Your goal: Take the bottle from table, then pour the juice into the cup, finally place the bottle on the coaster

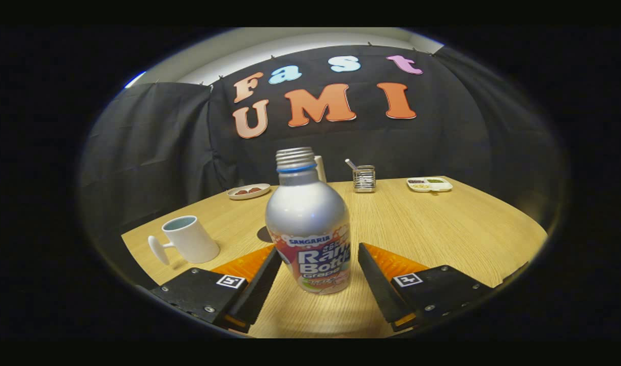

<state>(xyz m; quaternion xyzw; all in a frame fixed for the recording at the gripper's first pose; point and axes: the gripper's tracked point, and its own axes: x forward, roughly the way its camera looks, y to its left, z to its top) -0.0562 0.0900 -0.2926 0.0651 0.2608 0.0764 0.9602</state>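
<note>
A silver metal bottle (308, 226) with a threaded, uncapped neck stands upright on the pale wooden table (432, 229) between the gripper (318, 264) fingers — jaws spread, a gap showing on each side. A white mug (188, 240) leans to its left; a dark round coaster (264, 234) peeks out behind the bottle.

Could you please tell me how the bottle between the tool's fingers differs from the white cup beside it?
The bottle is silver with a printed label; the cup is plain white. The bottle has a narrow threaded neck and no handle; the cup has a wide open mouth and a side handle. The bottle stands between the open tool's fingers, untouched; the cup sits off to one side. Both rest on the wooden table.
</note>
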